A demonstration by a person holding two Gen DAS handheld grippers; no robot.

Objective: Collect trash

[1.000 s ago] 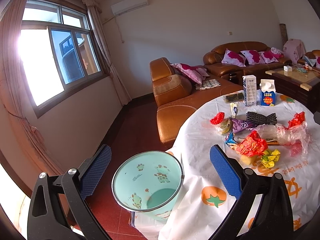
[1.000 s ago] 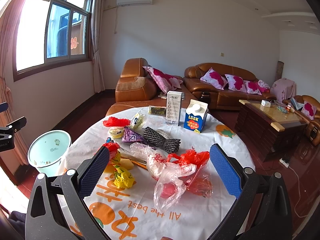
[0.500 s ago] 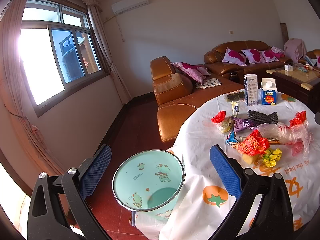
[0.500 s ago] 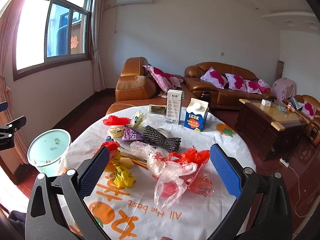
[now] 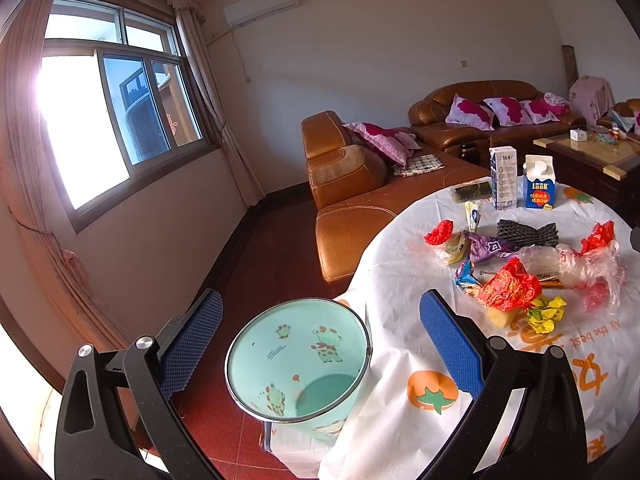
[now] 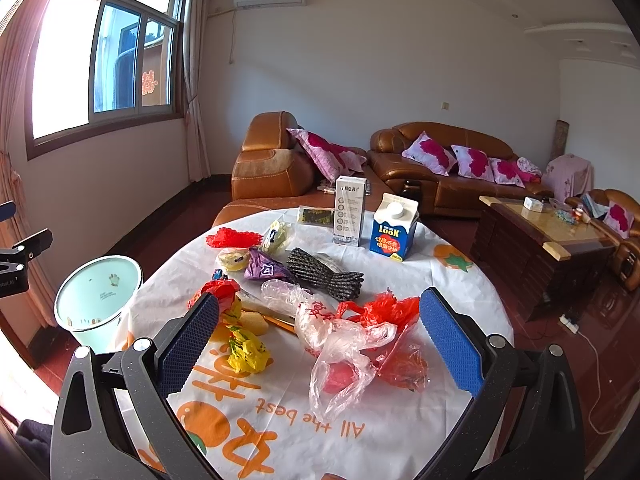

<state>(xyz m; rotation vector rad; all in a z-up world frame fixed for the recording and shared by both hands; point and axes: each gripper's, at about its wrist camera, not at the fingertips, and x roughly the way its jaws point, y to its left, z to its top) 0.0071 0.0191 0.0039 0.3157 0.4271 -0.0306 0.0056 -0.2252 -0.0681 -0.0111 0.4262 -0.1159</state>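
In the left wrist view, the left gripper (image 5: pixel 320 338) hangs with its jaws spread wide and nothing between the blue pads (image 5: pixel 448 340). A mint-green bin (image 5: pixel 298 360) with cartoon animal prints stands on the red floor directly in the gap between the two fingers, its mouth open toward the camera and tilted a little; neither pad touches its rim. The bin sits just beside the edge of a round table (image 5: pixel 400 292) draped in a white cloth printed with orange fruit. The litter lies on the table to the right of the right-hand finger, beyond the jaws: a red crumpled wrapper (image 5: pixel 508 286), a yellow wrapper (image 5: pixel 546 314) just beside it, a purple wrapper (image 5: pixel 486 246), a black mesh bundle (image 5: pixel 526 234) and clear plastic bags (image 5: pixel 580 264). Two cartons, one white (image 5: pixel 503 178) and one blue (image 5: pixel 539 188), stand upright at the far edge.

In the right wrist view, the right gripper (image 6: pixel 320 340) is likewise released, jaws far apart and holding nothing. It is above the near part of the table (image 6: pixel 460 280), and the clear plastic bags (image 6: pixel 340 344) with a red plastic bag (image 6: pixel 384 308) lie right in the gap between the fingers, untouched. The yellow wrapper (image 6: pixel 244 350) lies just inside the left-hand finger, which partly hides the red crumpled wrapper (image 6: pixel 216 290). The black mesh bundle (image 6: pixel 324 274) and purple wrapper (image 6: pixel 264 268) lie farther on, with the two cartons behind. The bin (image 6: pixel 96 300) stands well to the left, off the table's edge.
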